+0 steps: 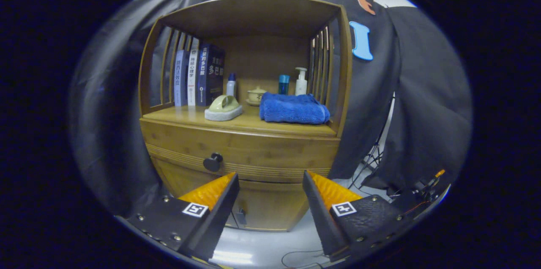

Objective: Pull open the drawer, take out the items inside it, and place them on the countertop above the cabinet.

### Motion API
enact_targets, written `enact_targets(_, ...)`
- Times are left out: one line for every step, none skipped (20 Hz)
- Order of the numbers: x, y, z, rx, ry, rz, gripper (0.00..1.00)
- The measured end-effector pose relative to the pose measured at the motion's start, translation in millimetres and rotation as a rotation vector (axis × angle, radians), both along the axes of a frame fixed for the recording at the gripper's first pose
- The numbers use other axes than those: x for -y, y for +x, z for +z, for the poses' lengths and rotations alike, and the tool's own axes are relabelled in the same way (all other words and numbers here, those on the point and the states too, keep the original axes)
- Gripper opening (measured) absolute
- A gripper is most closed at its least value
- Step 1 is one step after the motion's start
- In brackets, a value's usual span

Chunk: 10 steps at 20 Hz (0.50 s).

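One wooden cabinet (249, 150) stands ahead of the gripper (270, 188), whose fingers are spread wide and hold nothing. Its single drawer (253, 157) is closed, with one dark knob (212, 162) just beyond the left finger. On the countertop (270, 124): three books (198, 76), a folded blue towel (293, 108), a pump bottle (301, 82), two smaller bottles, perhaps a lidded cup (255, 95). Spine lettering is unreadable.

Dim, cool booth light from above and front; cabinet (253, 142) evenly lit, its shelf recess shadowed toward the top rear corners, glare patch on the floor (236, 256), strong fisheye bowing of cabinet edges, centre sharp, periphery dark and soft.
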<state>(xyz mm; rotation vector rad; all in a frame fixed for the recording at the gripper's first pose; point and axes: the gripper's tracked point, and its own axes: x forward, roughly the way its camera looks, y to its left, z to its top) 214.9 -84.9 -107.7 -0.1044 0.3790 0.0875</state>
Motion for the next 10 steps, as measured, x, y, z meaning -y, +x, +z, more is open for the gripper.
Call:
enact_targets(7, 1, 1, -0.004, -0.014, 0.012, 0.91)
enact_targets(11, 1, 2, -0.011, -0.019, 0.031, 0.91)
enact_targets(17, 3, 0, -0.023, -0.031, 0.048, 0.91)
enact_targets(25, 5, -2, -0.038, -0.053, 0.062, 0.91)
enact_targets(33, 4, -8, -0.059, -0.078, 0.079, 0.91)
enact_targets(40, 1, -16, -0.088, -0.1, 0.101, 0.91)
enact_targets(46, -3, -25, -0.113, -0.117, 0.127, 0.91)
enact_targets(54, -1, -28, -0.127, -0.13, 0.148, 0.91)
enact_targets(62, 3, -31, -0.128, -0.136, 0.165, 0.92)
enact_targets(70, 6, -32, -0.118, -0.132, 0.18, 0.91)
